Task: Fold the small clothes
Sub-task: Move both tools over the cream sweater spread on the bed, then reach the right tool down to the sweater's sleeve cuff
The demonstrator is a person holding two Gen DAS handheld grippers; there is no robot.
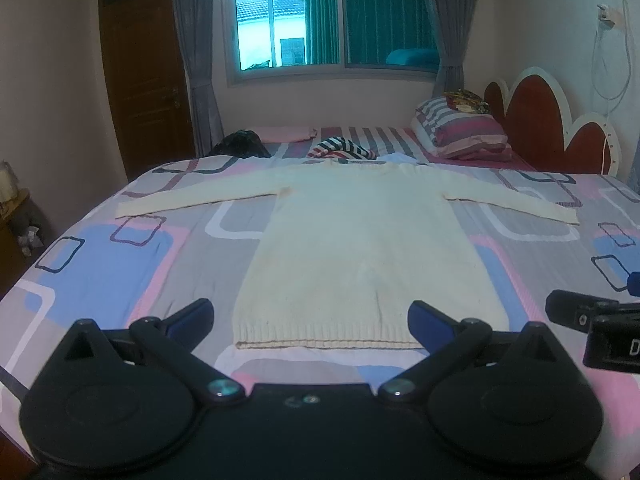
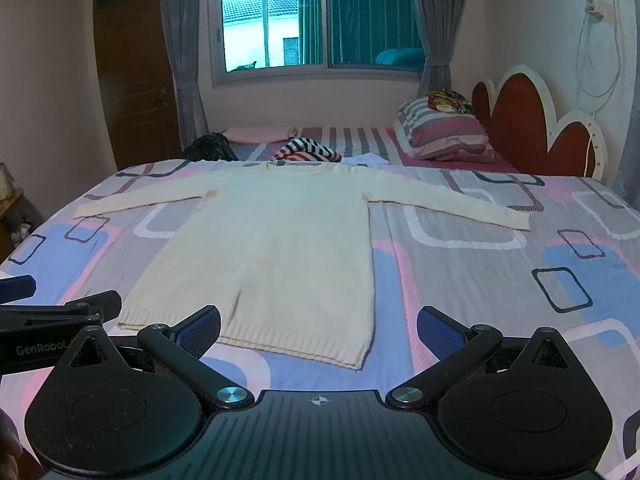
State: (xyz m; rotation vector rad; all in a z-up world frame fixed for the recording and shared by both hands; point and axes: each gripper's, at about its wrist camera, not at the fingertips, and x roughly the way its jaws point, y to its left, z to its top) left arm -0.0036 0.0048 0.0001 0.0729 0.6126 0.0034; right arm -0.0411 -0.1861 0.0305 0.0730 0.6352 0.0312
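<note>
Jaws apart, both grippers (image 1: 311,317) (image 2: 319,328) near sweater (image 1: 360,248) hem.

"GenRobot" is printed in pale letters on the black body of the left gripper (image 2: 60,320), seen at nine o'clock in the right wrist view. A single white "D" is read on the right gripper (image 1: 600,320) at three o'clock in the left wrist view; the rest is cut off.
</note>
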